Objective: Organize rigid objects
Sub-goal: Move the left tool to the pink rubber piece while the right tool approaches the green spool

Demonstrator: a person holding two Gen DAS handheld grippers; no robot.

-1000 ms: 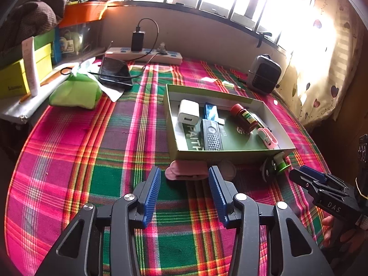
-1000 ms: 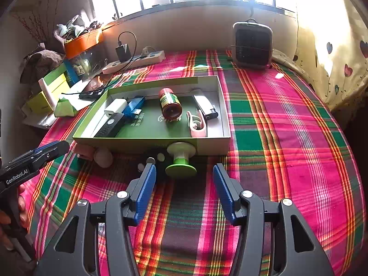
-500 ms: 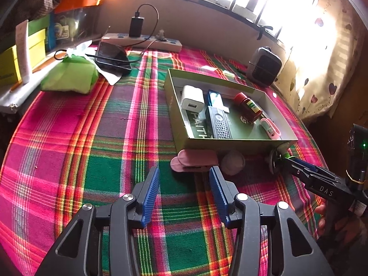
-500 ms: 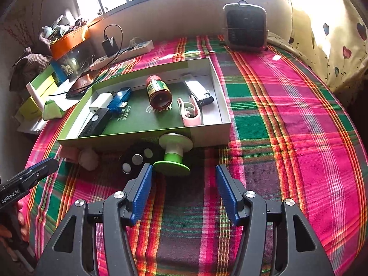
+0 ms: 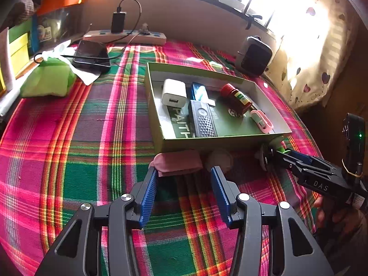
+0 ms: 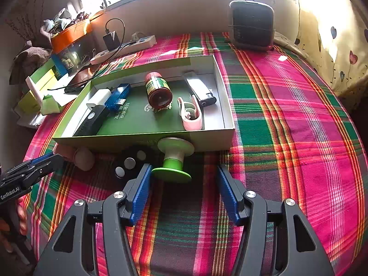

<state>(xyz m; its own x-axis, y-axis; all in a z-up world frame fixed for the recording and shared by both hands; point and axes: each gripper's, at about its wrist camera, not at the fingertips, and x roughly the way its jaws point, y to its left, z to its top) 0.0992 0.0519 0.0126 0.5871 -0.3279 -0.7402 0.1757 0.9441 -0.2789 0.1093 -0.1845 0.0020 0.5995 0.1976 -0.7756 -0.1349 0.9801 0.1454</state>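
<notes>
Six items lying in my box (image 6: pixel 226 117) | four waiting outside | left gripper (image 5: pixel 184 172) opening over pink case (image 5: pixel 177 162) | right gripper (image 6: pixel 182 171) parted, unloaded, nearing green spool (image 6: pixel 173 158).

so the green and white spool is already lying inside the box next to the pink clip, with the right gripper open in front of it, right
Not quite. The green and white spool stands outside the box, on the cloth against its front wall, as the right wrist view shows. The pink clip is inside the box. The right gripper is open in front of the spool.
</notes>
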